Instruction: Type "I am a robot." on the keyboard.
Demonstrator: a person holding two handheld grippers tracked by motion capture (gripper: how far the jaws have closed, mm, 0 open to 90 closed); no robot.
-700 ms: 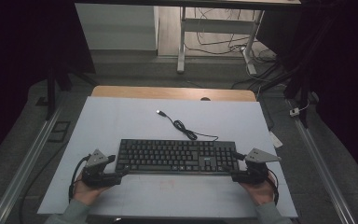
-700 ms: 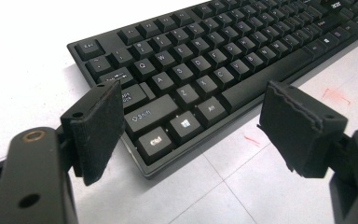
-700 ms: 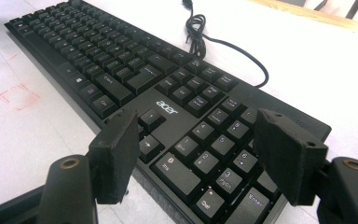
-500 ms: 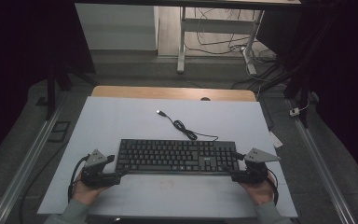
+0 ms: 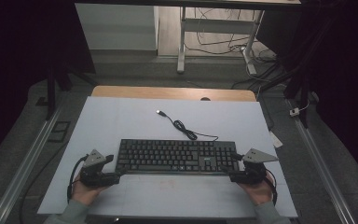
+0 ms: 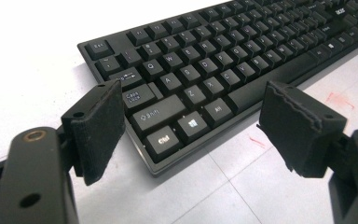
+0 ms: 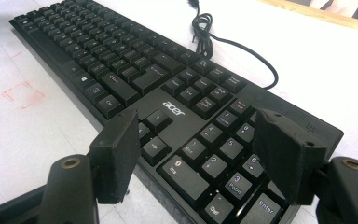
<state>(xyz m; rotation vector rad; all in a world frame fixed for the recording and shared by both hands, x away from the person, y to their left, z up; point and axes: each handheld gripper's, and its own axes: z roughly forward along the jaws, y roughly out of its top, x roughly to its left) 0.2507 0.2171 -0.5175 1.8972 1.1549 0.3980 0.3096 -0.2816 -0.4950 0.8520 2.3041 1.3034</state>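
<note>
I had the left tool (image 5: 113,176) spread wide at the near left corner of the keyboard (image 5: 177,155), its two black pads (image 6: 100,126) standing either side of that corner without pressing on it. In the left gripper view the Ctrl and Shift keys lay between them. My right tool (image 5: 230,175) was just as wide open at the near right corner, the number pad showing between its pads (image 7: 284,151), and it gripped nothing either. The keyboard lay flat toward the near side of the white table (image 5: 121,116), long edge across it. Its cable (image 5: 186,130) ran from the back edge in a small coil, ending in a plug (image 5: 160,112) farther up the table.
</note>
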